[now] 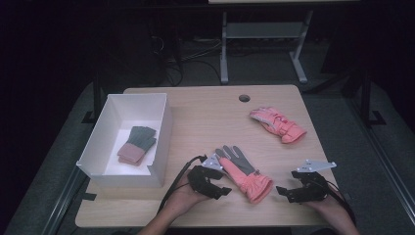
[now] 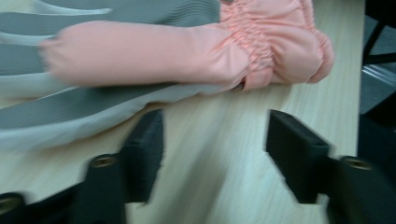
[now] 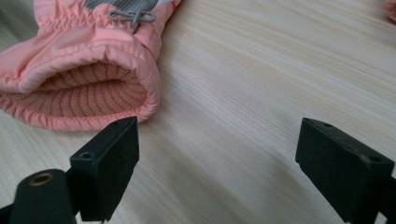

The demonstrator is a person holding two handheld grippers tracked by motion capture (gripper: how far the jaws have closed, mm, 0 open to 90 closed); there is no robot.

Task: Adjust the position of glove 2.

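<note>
Claws (image 1: 228, 190) (image 1: 280, 189) agape, flanking glove (image 1: 243, 172)

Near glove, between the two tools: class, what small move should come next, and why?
Probably ease the left tool forward until its open jaws straddle the near glove, then close. Its jaws stand apart with bare table between them, just short of the glove's edge. The right tool is open too, beside the cuff.

I seem to be working in a lab or test room, dim all round. Beyond my grippers, past the wooden table (image 1: 205, 112), a metal bench frame (image 1: 264, 44) stands over loose cables (image 1: 191, 58) on grey carpet (image 1: 342, 127).
</note>
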